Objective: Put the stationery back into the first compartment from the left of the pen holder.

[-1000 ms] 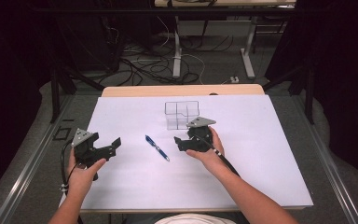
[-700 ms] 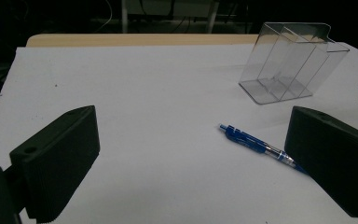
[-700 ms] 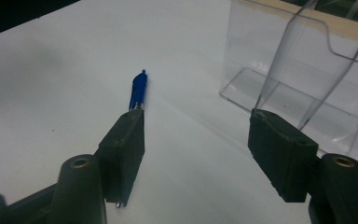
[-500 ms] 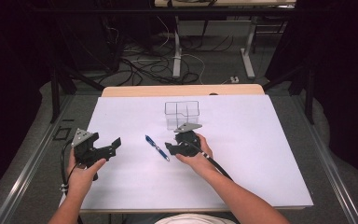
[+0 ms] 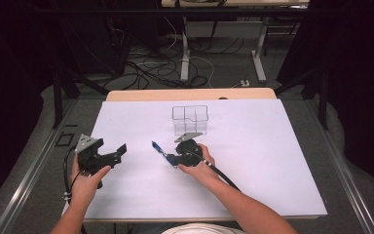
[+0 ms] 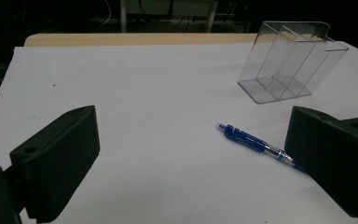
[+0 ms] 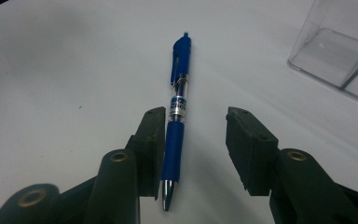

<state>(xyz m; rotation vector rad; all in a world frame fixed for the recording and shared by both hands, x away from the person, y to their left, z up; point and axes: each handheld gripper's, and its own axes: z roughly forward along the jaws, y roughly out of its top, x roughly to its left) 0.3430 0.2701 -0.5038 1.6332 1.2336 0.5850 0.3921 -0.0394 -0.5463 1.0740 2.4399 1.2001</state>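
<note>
A blue click pen [image 7: 179,109] lies flat on the white table top [image 5: 272,161], tip toward the right gripper's camera. My right gripper [image 7: 196,122] is open and low over it, jaws on either side of the grip end; the pen rests against one finger [image 7: 153,140]. In the high view the right gripper [image 5: 171,157] sits at the pen [image 5: 158,148], just in front of the clear box [image 5: 190,119]. My left gripper [image 5: 119,152] is open to the left, apart from the pen [image 6: 254,141], with nothing between its jaws.
The clear plastic box [image 6: 289,65] has inner dividers and stands upright behind the pen. A bare wooden strip [image 5: 190,94] runs along the table's far edge. Cables and desk legs [image 5: 185,53] lie on the floor beyond.
My right gripper has moved left and down from beside the clear box to the pen, which now lies between its open jaws. The left gripper has stayed put.
</note>
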